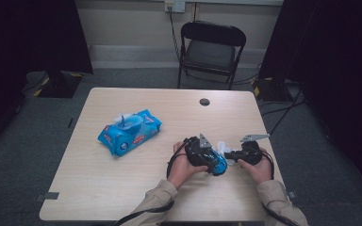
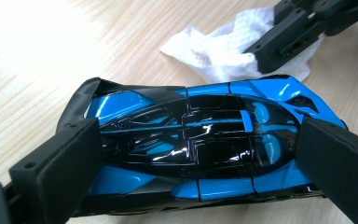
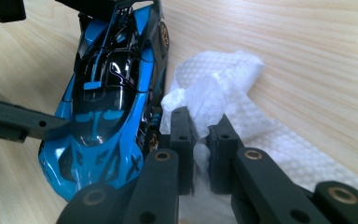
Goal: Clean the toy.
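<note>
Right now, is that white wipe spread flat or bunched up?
Bunched up: the white wipe rises in crumpled folds, pinched in the right tool beside the toy car.

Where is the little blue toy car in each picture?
High view: the blue toy car sits low and right of the middle, between the two hands, in the left gripper.
Left gripper view: it lies across the middle, clamped lengthwise between the two black fingers.
Right gripper view: it is at the left, nose toward the camera.
Shared landmark: the white wipe beside the car, pinched by the right gripper.
</note>
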Demonstrator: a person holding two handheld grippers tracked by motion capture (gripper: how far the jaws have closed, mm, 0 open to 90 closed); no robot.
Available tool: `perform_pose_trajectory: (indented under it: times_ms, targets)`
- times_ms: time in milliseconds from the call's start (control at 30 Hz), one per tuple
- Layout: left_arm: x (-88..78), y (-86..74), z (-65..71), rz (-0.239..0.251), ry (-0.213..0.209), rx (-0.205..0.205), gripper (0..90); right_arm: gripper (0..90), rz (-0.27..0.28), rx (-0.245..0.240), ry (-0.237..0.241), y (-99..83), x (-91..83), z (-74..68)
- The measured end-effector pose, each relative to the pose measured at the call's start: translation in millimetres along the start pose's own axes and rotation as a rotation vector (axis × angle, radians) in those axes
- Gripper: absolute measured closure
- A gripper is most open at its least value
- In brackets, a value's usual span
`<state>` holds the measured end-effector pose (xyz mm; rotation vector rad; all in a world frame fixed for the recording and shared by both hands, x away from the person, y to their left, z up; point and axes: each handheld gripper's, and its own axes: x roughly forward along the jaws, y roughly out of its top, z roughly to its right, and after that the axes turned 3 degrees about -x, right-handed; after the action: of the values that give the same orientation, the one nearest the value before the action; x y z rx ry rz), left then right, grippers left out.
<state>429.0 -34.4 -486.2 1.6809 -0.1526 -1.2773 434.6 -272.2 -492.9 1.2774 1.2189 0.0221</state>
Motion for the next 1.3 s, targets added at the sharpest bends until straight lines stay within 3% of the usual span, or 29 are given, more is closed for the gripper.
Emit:
perform_pose_trajectory:
  times_ms: [167, 200, 233, 267, 433, 567, 733, 900, 933, 967, 1033, 1167, 1267, 1300]
  targets:
    - [-3.3, 1.0, -1.3, -0.013, -0.007, 0.003, 5.9, 83.0, 0.012, -0.001, -0.027, 0.8, -5.4, 2.0]
    - [-5.1, 1.6, -1.8, -0.014, -0.012, 0.002, 8.5, 83.0, 0.014, -0.004, -0.034, 2.1, -6.3, 2.0]
    - [-8.9, 2.8, -3.4, 0.015, -0.046, 0.013, 17.9, 83.0, 0.019, -0.007, -0.04, 5.3, -8.1, 1.6]
    - [-8.9, 2.8, -3.4, 0.015, -0.046, 0.013, 22.0, 83.0, 0.019, -0.007, -0.04, 5.3, -8.1, 1.6]
    - [-21.7, 9.3, -0.4, 0.054, -0.074, 0.018, 20.7, 82.9, 0.055, -0.037, -0.049, 22.7, -17.2, -7.6]
    - [-36.3, 8.3, -4.9, 0.046, -0.069, 0.017, 21.5, 82.8, 0.079, -0.073, -0.04, 37.9, -22.4, -20.8]
    - [-55.4, -4.2, -15.4, 0.033, -0.062, -0.003, 21.8, 82.7, 0.093, -0.103, -0.007, 51.5, -21.3, -36.1]
    - [-81.6, -31.1, -34.9, 0.014, -0.031, -0.039, 21.6, 82.6, 0.101, -0.146, 0.059, 65.6, -6.2, -63.9]
    - [-81.6, -31.1, -34.9, 0.014, -0.031, -0.039, 21.7, 82.6, 0.101, -0.146, 0.059, 65.6, -6.2, -63.9]
    - [-90.4, -41.9, -42.0, 0.012, -0.017, -0.063, 21.9, 82.5, 0.093, -0.166, 0.078, 68.8, 2.3, -74.0]
    - [-94.5, -47.0, -45.5, 0.008, -0.009, -0.067, 22.2, 82.5, 0.092, -0.173, 0.091, 70.0, 6.8, -79.0]
    - [-106.5, -64.8, -55.2, -0.002, 0.018, -0.083, 23.6, 82.3, 0.068, -0.207, 0.155, 72.4, 34.1, -105.1]
    - [-112.3, -74.5, -59.8, 0.001, 0.021, -0.101, 24.5, 82.2, 0.057, -0.217, 0.178, 71.1, 46.2, -115.1]
    - [-114.5, -79.8, -61.8, 0.003, 0.026, -0.11, 24.9, 81.9, 0.035, -0.234, 0.197, 68.4, 58.7, -124.0]
